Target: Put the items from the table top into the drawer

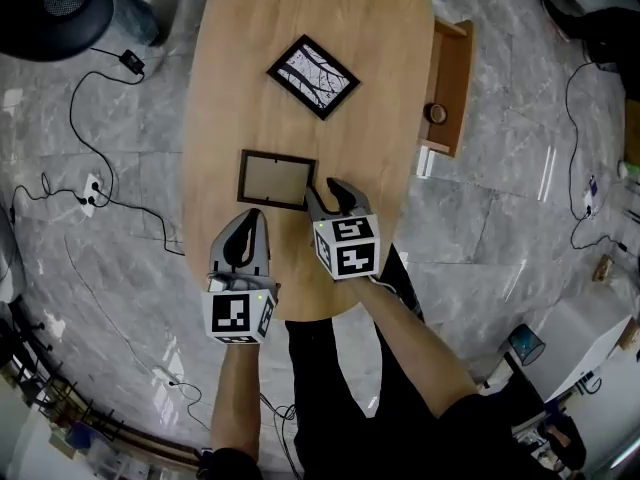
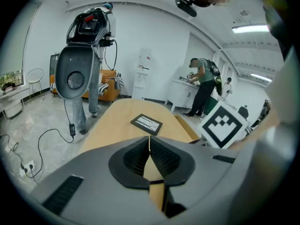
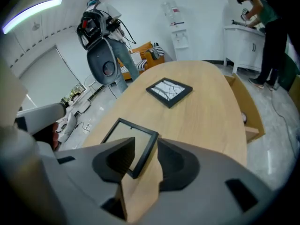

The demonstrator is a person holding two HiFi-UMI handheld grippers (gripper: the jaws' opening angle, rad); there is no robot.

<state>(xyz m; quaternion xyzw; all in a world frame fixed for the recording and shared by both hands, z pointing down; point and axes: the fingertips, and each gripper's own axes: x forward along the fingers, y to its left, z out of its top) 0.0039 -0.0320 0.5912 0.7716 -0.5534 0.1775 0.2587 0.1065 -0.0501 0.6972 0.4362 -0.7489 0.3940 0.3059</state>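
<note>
Head view: black frame (image 1: 277, 179), blank tan insert, lying flat.

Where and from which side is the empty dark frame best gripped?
Probably its right rail near the close corner, approached from the person's side. The empty frame lies flat on the table, so only a thin rail can be pinched; the open right gripper has it between its jaws.

The left tool (image 1: 252, 218) and right tool (image 1: 333, 188) are smooth grey moulded shells with black ribbed pads (image 2: 136, 161) lining the jaws. Each carries a white cube (image 1: 240, 315) printed with black square markers. The person wears black trousers (image 1: 330, 388) and short dark sleeves (image 1: 470, 408).
</note>
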